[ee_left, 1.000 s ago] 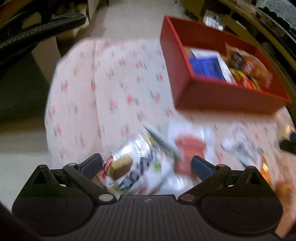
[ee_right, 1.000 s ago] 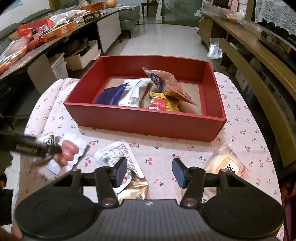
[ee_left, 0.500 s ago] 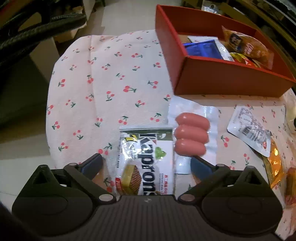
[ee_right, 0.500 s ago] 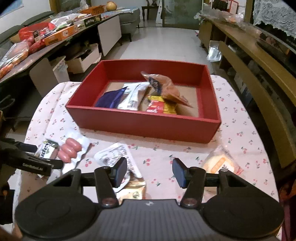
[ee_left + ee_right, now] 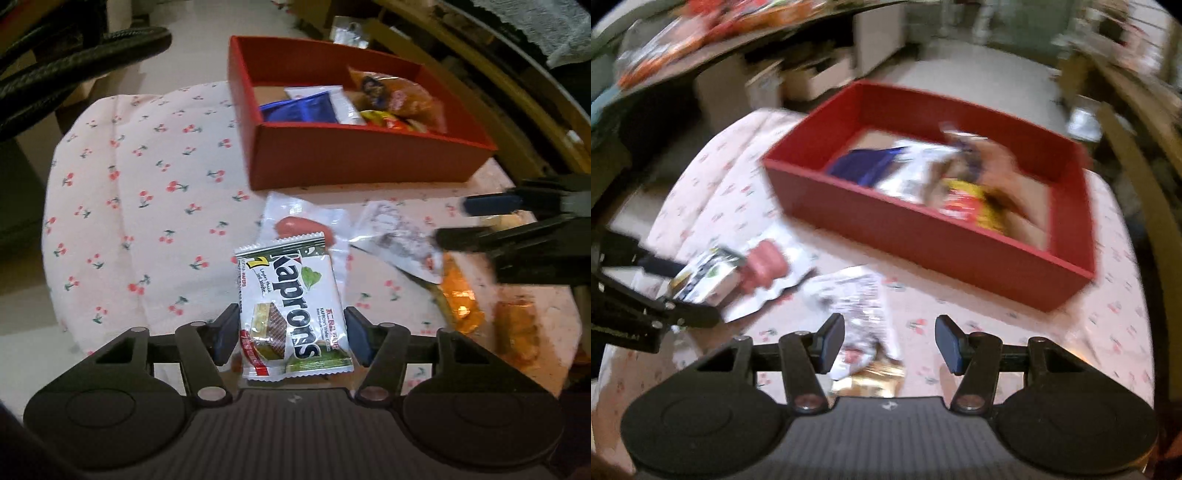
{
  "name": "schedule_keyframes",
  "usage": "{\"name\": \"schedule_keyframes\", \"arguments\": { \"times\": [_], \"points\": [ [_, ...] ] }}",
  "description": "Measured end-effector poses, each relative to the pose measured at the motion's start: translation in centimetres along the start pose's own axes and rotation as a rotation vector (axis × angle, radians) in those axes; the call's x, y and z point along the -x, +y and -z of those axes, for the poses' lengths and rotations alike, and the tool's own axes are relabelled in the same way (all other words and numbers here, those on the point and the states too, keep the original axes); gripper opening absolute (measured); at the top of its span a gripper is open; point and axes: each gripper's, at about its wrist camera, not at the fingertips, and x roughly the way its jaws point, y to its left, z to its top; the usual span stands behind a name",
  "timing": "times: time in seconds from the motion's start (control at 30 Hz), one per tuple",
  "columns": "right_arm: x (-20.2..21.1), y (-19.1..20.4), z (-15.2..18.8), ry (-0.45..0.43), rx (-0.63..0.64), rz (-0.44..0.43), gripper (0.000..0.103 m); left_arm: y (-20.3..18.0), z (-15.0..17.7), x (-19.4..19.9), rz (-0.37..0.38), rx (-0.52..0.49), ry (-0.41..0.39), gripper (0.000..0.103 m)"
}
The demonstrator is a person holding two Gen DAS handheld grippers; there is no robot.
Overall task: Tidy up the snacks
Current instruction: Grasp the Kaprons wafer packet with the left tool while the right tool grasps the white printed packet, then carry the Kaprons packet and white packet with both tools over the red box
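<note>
Wafer packet (image 5: 291, 310) held lengthwise between left gripper (image 5: 291, 334) jaws.
Red box (image 5: 354, 162) lies far-right; right gripper (image 5: 889, 341) jaws wide, empty.

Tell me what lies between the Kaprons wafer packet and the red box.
In the left wrist view, a clear sausage pack lies between the white Kaprons wafer packet, gripped by the left hand-held gripper, and the red cardboard box.

Both wrist views look forward, close over table; share red box (image 5: 369, 162) (image 5: 923, 236).
</note>
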Motion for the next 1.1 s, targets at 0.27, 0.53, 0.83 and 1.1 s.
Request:
{"name": "schedule_keyframes", "arguments": {
  "times": [0.27, 0.53, 0.83, 1.1],
  "points": [
    [-4.5, 0.9, -1.1, 0.075, 0.103, -0.068, 0.065, -0.3, 0.7, -0.9, 0.035, -0.03, 0.057, 0.067],
    [-3.2, 1.7, 0.4, 0.066, 0.066, -0.036, 0.056, -1.7, 0.6, -2.3, -0.028, -0.105, 0.083, 0.095],
    [0.3, 1.6, 1.7, 0.01, -0.003, -0.01, 0.052, -2.1, 1.0, -1.6, -0.118, -0.113, 0.033, 0.066],
    [3.0, 1.3, 2.5, -0.054, -0.046, -0.021, 0.052, -3.4, 1.6, 0.0, -0.075, -0.087, -0.009, 0.066]
  ]
}}
